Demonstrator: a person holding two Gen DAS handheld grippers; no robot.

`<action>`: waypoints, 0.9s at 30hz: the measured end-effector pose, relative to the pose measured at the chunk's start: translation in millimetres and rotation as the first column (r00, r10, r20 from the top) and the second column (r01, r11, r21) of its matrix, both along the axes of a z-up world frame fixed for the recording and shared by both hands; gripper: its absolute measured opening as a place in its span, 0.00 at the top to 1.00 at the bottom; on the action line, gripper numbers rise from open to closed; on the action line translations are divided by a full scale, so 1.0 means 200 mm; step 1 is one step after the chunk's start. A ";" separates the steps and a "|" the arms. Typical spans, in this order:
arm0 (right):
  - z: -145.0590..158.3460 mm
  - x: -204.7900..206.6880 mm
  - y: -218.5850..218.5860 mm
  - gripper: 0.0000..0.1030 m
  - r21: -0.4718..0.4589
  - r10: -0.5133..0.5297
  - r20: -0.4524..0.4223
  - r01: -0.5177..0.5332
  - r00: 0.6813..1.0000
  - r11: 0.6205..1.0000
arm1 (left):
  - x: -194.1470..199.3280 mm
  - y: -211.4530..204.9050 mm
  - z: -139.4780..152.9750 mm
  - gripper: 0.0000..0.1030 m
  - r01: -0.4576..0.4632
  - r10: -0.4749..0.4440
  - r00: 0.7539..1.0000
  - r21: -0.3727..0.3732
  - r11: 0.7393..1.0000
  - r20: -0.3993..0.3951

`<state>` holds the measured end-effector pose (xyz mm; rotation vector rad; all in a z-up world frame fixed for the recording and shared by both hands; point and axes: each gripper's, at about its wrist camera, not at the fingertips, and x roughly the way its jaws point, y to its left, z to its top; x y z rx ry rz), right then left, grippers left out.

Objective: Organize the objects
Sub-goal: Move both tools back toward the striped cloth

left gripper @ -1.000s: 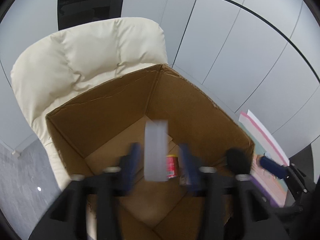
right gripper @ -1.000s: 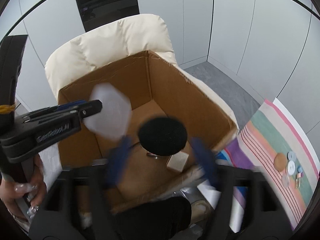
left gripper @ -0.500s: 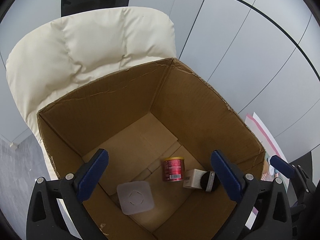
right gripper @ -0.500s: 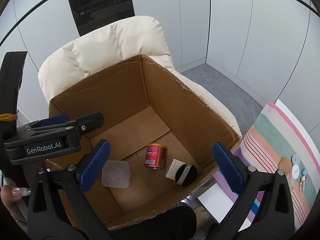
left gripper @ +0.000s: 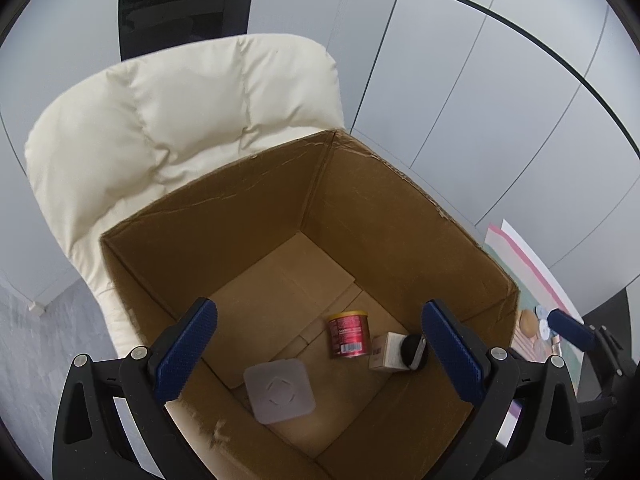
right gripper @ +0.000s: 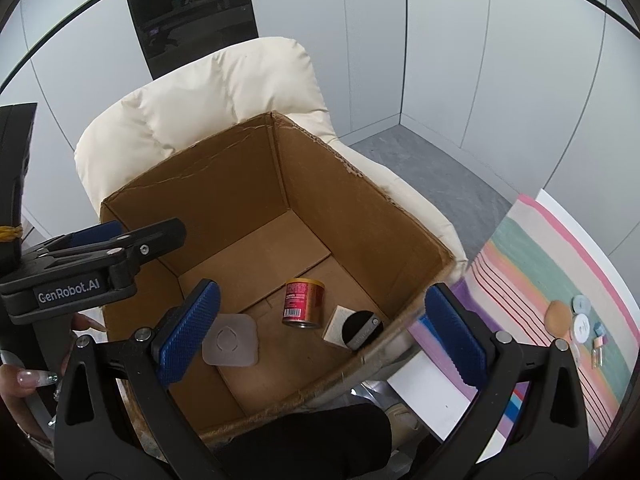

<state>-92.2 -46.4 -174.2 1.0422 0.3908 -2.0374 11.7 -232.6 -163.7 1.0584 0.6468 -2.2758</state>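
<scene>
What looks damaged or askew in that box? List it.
The cardboard box has a ragged, torn top rim. The red can lies on its side on the floor of the box. Nothing has spilled.

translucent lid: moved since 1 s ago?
Yes. The translucent lid was held above the cardboard box between the left gripper's fingers; it now lies flat on the box floor, left of the red can.
</scene>
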 end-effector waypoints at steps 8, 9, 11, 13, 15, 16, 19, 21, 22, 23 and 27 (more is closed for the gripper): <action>0.07 0.14 0.17 0.00 0.008 -0.031 -0.001 0.031 1.000 0.999 | 0.19 0.11 0.07 0.00 -0.006 0.006 1.000 -0.029 1.000 -0.005; 0.07 0.17 0.19 0.00 0.010 -0.034 -0.003 0.034 0.999 0.999 | 0.22 0.12 0.07 0.00 -0.008 0.008 1.000 -0.031 0.999 -0.005; 0.08 0.23 0.24 0.00 0.016 -0.037 -0.007 0.037 0.999 0.999 | 0.27 0.15 0.08 0.00 -0.008 0.008 1.000 -0.029 1.000 -0.011; 0.08 0.28 0.29 0.00 0.024 -0.038 -0.007 0.038 0.999 0.999 | 0.32 0.18 0.08 0.00 -0.002 0.002 1.000 -0.027 1.000 -0.016; 0.08 0.32 0.33 0.00 0.027 -0.037 -0.012 0.037 0.999 0.999 | 0.36 0.22 0.09 0.00 0.004 -0.004 1.000 -0.042 0.999 -0.012; 0.09 0.34 0.35 0.00 0.027 -0.040 -0.017 0.040 0.999 0.999 | 0.37 0.23 0.10 0.00 0.005 -0.006 1.000 -0.050 0.999 -0.008; 0.10 0.35 0.41 0.00 0.023 -0.060 -0.026 0.061 0.998 0.998 | 0.38 0.27 0.12 0.00 0.018 -0.019 1.000 -0.057 0.998 -0.014; 0.11 0.34 0.45 0.00 0.014 -0.079 -0.026 0.079 0.997 0.997 | 0.37 0.30 0.14 0.00 0.031 -0.033 0.999 -0.065 0.997 -0.016; 0.12 0.34 0.46 0.00 0.011 -0.086 -0.028 0.086 0.996 0.996 | 0.36 0.32 0.15 0.00 0.043 -0.045 0.999 -0.077 0.996 -0.015; 0.13 0.33 0.49 0.00 0.011 -0.096 -0.036 0.096 0.995 0.995 | 0.35 0.33 0.15 0.00 0.049 -0.050 0.999 -0.085 0.995 -0.012; 0.16 0.30 0.59 0.00 0.005 -0.148 -0.056 0.149 0.987 0.989 | 0.29 0.38 0.15 0.00 0.083 -0.082 0.997 -0.097 0.992 0.009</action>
